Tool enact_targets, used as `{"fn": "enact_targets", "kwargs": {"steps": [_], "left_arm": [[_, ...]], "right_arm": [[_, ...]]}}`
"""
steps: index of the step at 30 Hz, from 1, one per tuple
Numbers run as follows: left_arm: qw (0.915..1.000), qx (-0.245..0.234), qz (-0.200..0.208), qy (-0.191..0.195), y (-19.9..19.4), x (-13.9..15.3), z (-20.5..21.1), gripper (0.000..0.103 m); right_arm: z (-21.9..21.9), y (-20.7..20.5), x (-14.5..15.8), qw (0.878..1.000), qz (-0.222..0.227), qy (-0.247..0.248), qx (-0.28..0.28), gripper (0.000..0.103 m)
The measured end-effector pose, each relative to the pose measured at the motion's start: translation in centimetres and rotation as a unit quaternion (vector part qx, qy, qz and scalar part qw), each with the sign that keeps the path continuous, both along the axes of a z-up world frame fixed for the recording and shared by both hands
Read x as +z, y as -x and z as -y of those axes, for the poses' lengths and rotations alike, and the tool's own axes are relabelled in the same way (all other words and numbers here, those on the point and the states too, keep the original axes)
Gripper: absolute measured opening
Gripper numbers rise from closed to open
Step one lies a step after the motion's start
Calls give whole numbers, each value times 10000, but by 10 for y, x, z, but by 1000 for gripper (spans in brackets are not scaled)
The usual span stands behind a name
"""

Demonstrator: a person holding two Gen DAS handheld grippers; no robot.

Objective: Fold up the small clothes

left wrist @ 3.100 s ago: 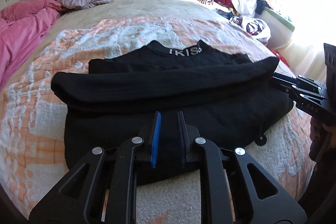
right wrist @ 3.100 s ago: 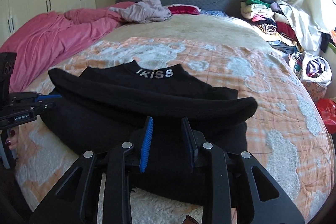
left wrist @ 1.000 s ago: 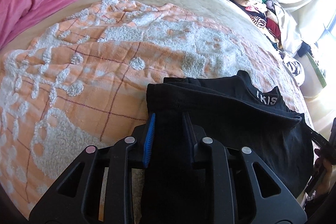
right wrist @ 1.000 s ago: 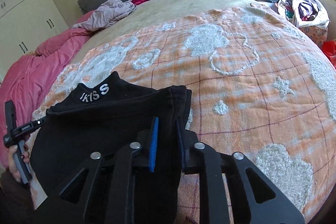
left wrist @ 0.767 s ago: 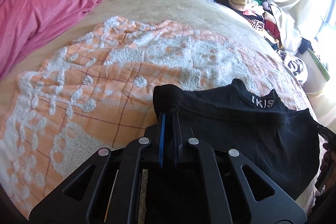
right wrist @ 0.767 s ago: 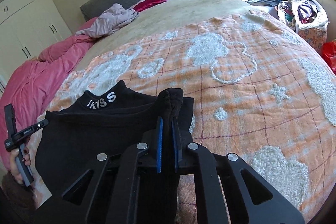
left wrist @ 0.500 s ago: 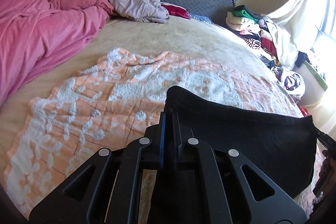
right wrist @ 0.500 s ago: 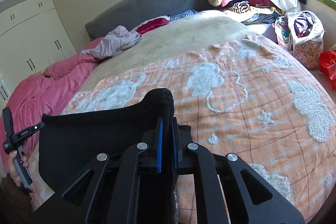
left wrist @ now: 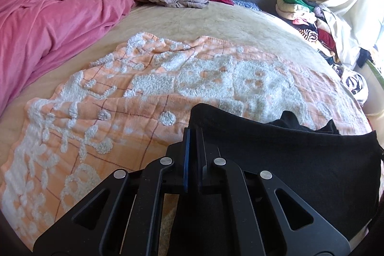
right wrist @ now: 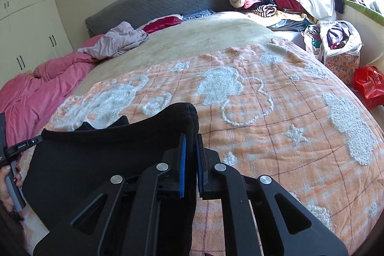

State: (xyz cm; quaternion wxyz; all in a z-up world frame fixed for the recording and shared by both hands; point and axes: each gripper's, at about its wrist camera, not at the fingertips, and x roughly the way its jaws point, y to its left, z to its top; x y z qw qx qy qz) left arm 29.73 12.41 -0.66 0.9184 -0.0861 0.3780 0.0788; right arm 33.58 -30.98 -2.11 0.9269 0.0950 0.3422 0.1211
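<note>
Black garment (left wrist: 288, 160), stretched taut, pinched at both corners, above orange blanket (left wrist: 120, 112)

left gripper (left wrist: 193, 136): black, angular linkage arms with triangular cut-outs; four round silver screws; one blue pad
right gripper (right wrist: 190, 143): same black frame, four silver screws; blue pads on both fingers (right wrist: 183, 160)
left gripper, side-on (right wrist: 22, 146): small white lettering, grey handle
hand (right wrist: 8, 186): dark nail polish
</note>
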Motion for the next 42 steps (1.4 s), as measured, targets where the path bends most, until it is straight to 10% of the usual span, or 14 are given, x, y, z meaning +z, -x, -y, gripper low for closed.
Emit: {"fn": "enact_targets", "kwargs": {"steps": [16,42], "left_arm": [[9992,305,264,-46,34,16,1,2],[9986,-494,44,-164,57,25,50,25]], "right_arm": [[12,5,7,9973,-39,502,-543,20],[-18,43,33,9997,31,232,-75,46]]}}
